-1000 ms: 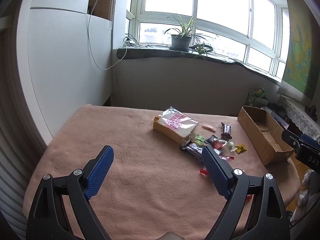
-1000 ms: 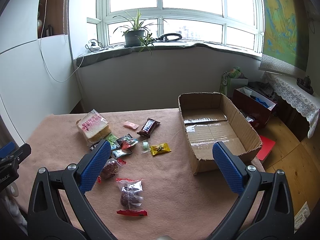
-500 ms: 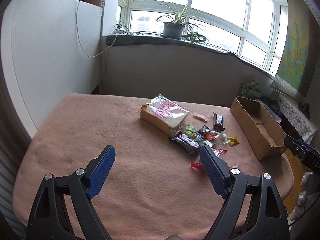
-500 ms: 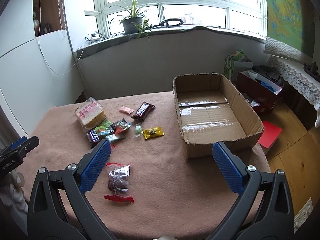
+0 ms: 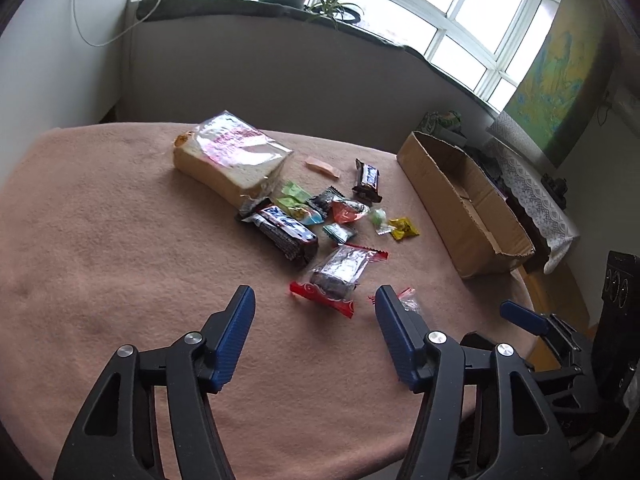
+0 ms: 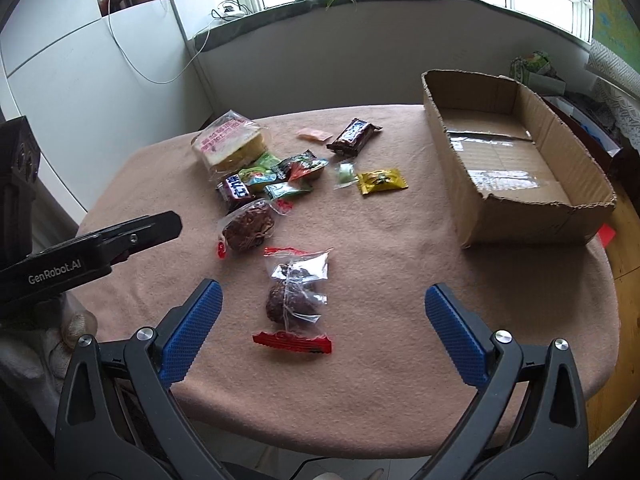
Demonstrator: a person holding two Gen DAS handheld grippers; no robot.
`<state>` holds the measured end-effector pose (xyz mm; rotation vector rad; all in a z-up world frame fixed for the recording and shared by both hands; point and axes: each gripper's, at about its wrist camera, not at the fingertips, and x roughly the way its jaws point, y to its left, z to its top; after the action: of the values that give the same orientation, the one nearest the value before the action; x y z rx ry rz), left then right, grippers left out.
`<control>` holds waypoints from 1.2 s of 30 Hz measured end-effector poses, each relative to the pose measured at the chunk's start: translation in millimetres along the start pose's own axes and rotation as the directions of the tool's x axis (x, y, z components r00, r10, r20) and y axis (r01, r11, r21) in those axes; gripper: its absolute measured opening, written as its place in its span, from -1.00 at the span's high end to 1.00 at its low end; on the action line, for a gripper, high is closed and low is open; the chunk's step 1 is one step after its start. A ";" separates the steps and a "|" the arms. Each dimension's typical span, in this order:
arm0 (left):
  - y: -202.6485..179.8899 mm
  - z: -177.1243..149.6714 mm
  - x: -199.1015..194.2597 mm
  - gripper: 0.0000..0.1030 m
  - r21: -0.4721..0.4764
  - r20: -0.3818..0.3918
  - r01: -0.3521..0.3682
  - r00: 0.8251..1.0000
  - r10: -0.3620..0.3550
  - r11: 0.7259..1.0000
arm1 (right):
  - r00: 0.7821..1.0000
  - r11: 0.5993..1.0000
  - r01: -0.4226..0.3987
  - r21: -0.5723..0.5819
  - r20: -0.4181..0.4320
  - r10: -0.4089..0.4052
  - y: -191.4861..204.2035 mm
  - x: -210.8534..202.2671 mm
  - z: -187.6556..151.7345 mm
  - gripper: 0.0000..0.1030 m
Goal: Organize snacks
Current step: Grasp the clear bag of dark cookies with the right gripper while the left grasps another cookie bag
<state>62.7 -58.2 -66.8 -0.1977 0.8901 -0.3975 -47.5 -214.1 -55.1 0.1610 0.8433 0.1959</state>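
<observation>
Left jaws apart but narrower than a moment ago, just been closing, with nothing between the pads; left gripper low in the frame, over bare cloth. Right jaws wide apart, empty; right gripper at the bottom of its view, tips either side of a clear cake bag with red ends, not touching it.

Just changed: both views tipped down toward the table, so less window at the top and the snacks larger and nearer. Probably means the reach for a first pick, nothing grasped yet.

Against the earlier frames: in the left view, a second cake bag now sits just above the gap of the jaws, where before it was half hidden behind the right pad. Bread in the upper middle, a heap of small wrappers below it and to the right, chocolate bar further right. Box at the upper right of the right view, empty, well apart from the snacks. All snacks lie on the cloth, none in the box, so the sorting seems only at its beginning.
</observation>
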 end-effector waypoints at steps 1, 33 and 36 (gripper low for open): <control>-1.6 1.2 4.5 -0.14 0.006 -0.008 0.006 1.000 -0.006 1.000 | 1.000 1.000 -0.010 0.001 -0.008 0.010 0.7 3.9 0.0 -0.99; -4.6 13.3 66.0 0.29 0.043 -0.174 0.068 0.983 -0.060 0.997 | 0.984 0.996 -0.072 0.061 -0.160 0.081 -7.0 56.4 4.2 0.15; -7.7 15.5 66.0 0.26 0.059 -0.181 0.054 0.983 -0.043 0.997 | 0.985 0.996 -0.065 0.060 -0.158 0.074 -9.1 53.8 4.5 0.15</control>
<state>110.1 -92.6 -101.8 -0.1259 1.0495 -0.4942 -8.2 -210.6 -93.0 0.2283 1.0038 0.2540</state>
